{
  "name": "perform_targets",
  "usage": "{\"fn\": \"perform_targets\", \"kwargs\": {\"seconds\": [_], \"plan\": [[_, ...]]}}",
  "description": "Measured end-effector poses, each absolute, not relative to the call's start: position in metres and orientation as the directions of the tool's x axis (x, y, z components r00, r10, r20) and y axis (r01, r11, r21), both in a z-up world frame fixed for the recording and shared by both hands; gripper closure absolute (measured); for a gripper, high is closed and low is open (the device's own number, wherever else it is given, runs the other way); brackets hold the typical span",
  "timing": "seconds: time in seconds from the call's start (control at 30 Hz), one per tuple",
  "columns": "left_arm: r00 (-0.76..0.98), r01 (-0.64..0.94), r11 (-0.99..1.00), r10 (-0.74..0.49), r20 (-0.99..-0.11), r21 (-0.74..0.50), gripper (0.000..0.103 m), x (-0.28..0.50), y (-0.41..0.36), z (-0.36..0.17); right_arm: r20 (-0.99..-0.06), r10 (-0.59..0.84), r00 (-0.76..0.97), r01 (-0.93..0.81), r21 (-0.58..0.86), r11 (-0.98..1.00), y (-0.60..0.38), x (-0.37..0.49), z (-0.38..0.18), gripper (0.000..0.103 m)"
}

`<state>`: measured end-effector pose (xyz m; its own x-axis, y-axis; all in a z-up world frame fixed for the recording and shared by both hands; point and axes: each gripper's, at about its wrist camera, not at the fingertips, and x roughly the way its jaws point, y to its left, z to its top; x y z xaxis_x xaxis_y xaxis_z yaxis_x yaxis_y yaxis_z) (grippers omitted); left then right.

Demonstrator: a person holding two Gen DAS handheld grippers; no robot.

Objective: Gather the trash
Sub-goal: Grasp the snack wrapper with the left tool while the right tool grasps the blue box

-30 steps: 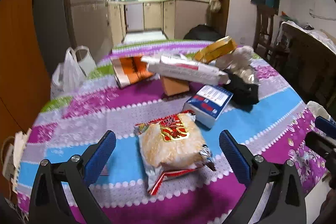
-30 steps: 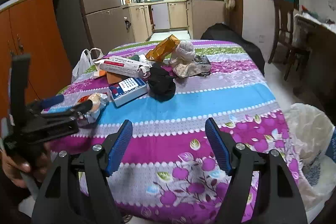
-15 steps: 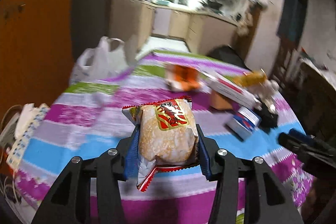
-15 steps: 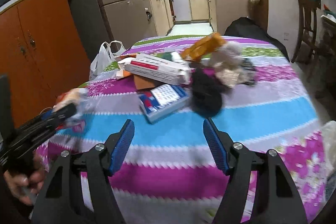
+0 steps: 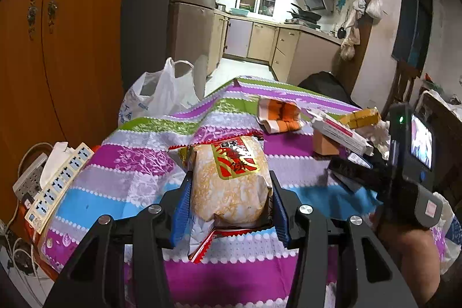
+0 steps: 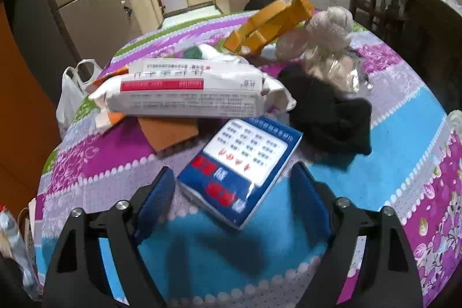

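My left gripper (image 5: 229,199) is clamped on a snack packet (image 5: 229,178), its blue pads pressing both sides of the pale, crinkled wrapper with the red and gold label facing up. The packet is raised above the striped tabletop (image 5: 138,163). My right gripper (image 6: 232,192) stands wide open, low over the cloth, with the near corner of a blue tissue pack (image 6: 242,169) lying between its fingers; the pads do not touch it.

Just beyond the blue pack, in the right wrist view, a long white packet with a red stripe (image 6: 187,94) rests across an orange box (image 6: 169,132). To the right of these lies a black cloth lump (image 6: 329,111), touching the far edge of the blue pack's corner area. Behind it sits a crumpled white wad (image 6: 329,31) on some clear wrapping, and a yellow carton (image 6: 271,19) tilts up beside it. In the left wrist view, an orange-and-white wrapper (image 5: 281,116) lies flat farther back on the cloth.

A white plastic bag (image 5: 161,94) hangs at the far left edge of the tabletop. A power strip (image 5: 57,184) and cables sit at the near left edge. From the left wrist view, my right gripper's body shows at the right with its small lit screen. Past the tabletop stand a tall refrigerator (image 5: 193,7) and kitchen cabinets under a bright window.
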<state>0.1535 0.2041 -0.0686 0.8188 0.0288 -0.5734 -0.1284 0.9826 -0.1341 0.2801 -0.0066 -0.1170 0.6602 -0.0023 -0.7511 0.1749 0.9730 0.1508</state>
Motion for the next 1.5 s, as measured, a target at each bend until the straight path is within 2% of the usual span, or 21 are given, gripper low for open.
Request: {"fn": "perform_targets", "kwargs": {"seconds": [0.13, 0.27, 0.33, 0.5, 0.57, 0.73, 0.9, 0.93, 0.97, 1.0, 1.07, 1.1, 1.2, 1.33, 1.5], "plan": [[0.815, -0.102, 0.987, 0.013, -0.579, -0.121, 0.053, 0.151, 0.194, -0.071, -0.758, 0.064, 0.649, 0.106, 0.174, 0.979, -0.021, 0.265, -0.118, 0.044], [0.819, -0.066, 0.992, -0.010, -0.573, -0.111, 0.053, 0.151, 0.183, -0.071, -0.756, 0.242, 0.609, -0.066, 0.256, 0.964, -0.046, 0.226, -0.117, 0.045], [0.818, -0.033, 0.994, -0.035, -0.574, -0.107, 0.053, 0.152, 0.174, -0.071, -0.758, 0.284, 0.588, -0.125, 0.262, 0.957, -0.063, 0.205, -0.117, 0.045], [0.786, 0.056, 0.996, -0.091, -0.611, -0.076, 0.053, 0.159, 0.148, -0.084, -0.764, 0.243, 0.598, -0.170, 0.175, 0.970, -0.092, 0.177, -0.117, 0.039], [0.771, 0.076, 0.995, -0.097, -0.629, -0.061, 0.052, 0.162, 0.138, -0.093, -0.767, 0.218, 0.604, -0.166, 0.146, 0.975, -0.093, 0.174, -0.119, 0.024], [0.740, 0.082, 0.995, -0.097, -0.666, -0.054, 0.052, 0.169, 0.131, -0.111, -0.740, 0.139, 0.658, -0.057, 0.135, 0.989, -0.098, 0.162, -0.113, 0.023], [0.753, 0.085, 0.996, -0.083, -0.653, -0.029, 0.051, 0.168, 0.128, -0.115, -0.740, 0.062, 0.669, 0.040, 0.119, 0.992, -0.078, 0.169, -0.113, 0.024], [0.755, 0.083, 0.996, -0.082, -0.651, -0.030, 0.049, 0.167, 0.128, -0.115, -0.747, 0.033, 0.664, 0.059, 0.096, 0.994, -0.074, 0.169, -0.117, 0.026], [0.756, 0.082, 0.996, -0.085, -0.649, -0.034, 0.049, 0.166, 0.129, -0.115, -0.750, 0.019, 0.661, 0.071, 0.087, 0.994, -0.073, 0.171, -0.121, 0.034], [0.759, 0.084, 0.996, -0.089, -0.645, -0.040, 0.047, 0.165, 0.130, -0.116, -0.746, 0.005, 0.666, 0.080, 0.079, 0.994, -0.072, 0.171, -0.123, 0.035], [0.765, 0.087, 0.996, -0.090, -0.638, -0.037, 0.046, 0.164, 0.130, -0.118, -0.732, -0.013, 0.681, 0.094, 0.070, 0.993, -0.073, 0.169, -0.122, 0.049], [0.769, 0.088, 0.995, -0.091, -0.632, -0.037, 0.045, 0.163, 0.130, -0.119, -0.730, -0.015, 0.684, 0.101, 0.074, 0.992, -0.075, 0.169, -0.122, 0.052], [0.770, 0.084, 0.995, -0.098, -0.631, -0.051, 0.045, 0.163, 0.131, -0.120, -0.721, 0.000, 0.693, 0.108, 0.104, 0.989, -0.081, 0.166, -0.122, 0.054], [0.778, 0.082, 0.995, -0.098, -0.621, -0.055, 0.053, 0.161, 0.132, -0.118, -0.712, 0.039, 0.701, 0.084, 0.138, 0.987, -0.084, 0.162, -0.122, 0.055], [0.782, 0.081, 0.995, -0.095, -0.616, -0.051, 0.055, 0.158, 0.132, -0.107, -0.711, 0.107, 0.695, 0.042, 0.188, 0.981, -0.092, 0.154, -0.117, 0.055]]}}
